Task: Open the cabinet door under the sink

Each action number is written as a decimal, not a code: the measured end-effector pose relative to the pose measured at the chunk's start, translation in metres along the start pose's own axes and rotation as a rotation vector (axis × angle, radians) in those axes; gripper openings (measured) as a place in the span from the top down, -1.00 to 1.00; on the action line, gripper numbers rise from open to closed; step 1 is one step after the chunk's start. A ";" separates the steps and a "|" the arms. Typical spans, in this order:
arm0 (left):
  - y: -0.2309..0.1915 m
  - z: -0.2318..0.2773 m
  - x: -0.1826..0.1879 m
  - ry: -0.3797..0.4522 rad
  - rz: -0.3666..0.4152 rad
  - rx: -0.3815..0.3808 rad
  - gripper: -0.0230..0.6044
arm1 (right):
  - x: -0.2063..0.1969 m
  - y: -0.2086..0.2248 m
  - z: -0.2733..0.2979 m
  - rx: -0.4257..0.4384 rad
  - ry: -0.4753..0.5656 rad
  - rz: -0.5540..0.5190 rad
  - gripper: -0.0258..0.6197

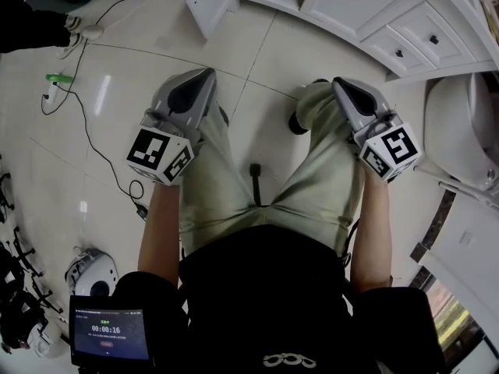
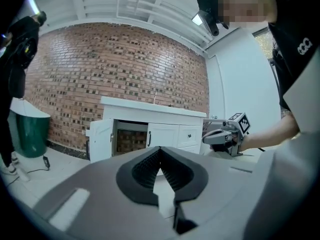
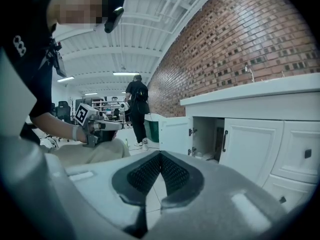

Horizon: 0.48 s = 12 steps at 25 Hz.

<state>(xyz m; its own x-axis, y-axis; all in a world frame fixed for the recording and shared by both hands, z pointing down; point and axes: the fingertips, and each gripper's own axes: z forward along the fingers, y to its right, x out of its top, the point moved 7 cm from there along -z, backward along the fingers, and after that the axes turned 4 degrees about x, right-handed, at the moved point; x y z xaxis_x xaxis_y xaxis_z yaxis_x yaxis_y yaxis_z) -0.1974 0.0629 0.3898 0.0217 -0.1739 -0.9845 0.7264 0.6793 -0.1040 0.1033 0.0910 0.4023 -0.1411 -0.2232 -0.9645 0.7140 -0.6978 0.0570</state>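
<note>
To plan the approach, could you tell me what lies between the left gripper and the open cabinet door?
Only bare tiled floor, as the left gripper view shows.

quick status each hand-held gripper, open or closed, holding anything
left hand-held gripper: closed, holding nothing
right hand-held gripper: closed, holding nothing

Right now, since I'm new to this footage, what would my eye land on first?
Two marker-cubed tongs stand out, the left tongs and right tongs, both shut and empty, held over the person's legs. Ahead, the white sink cabinet against a brick wall has one door already swung open.
</note>
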 end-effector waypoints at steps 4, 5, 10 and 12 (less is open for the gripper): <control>0.001 -0.001 -0.001 -0.003 0.003 0.002 0.87 | 0.000 -0.002 0.001 -0.001 0.006 -0.010 0.95; 0.001 0.000 -0.001 -0.005 0.004 0.002 0.87 | -0.001 -0.002 0.001 -0.001 0.001 -0.012 0.95; 0.002 0.002 -0.001 -0.006 0.007 0.002 0.87 | -0.002 0.000 0.002 0.000 -0.008 -0.012 0.95; 0.001 0.000 0.000 -0.006 0.007 0.002 0.87 | 0.000 -0.001 0.003 0.000 -0.007 -0.012 0.95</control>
<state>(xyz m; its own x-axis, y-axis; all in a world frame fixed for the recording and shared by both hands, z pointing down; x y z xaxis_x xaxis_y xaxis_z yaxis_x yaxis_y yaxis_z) -0.1967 0.0632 0.3895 0.0309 -0.1731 -0.9844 0.7274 0.6794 -0.0966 0.1005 0.0902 0.4030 -0.1541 -0.2194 -0.9634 0.7125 -0.7002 0.0455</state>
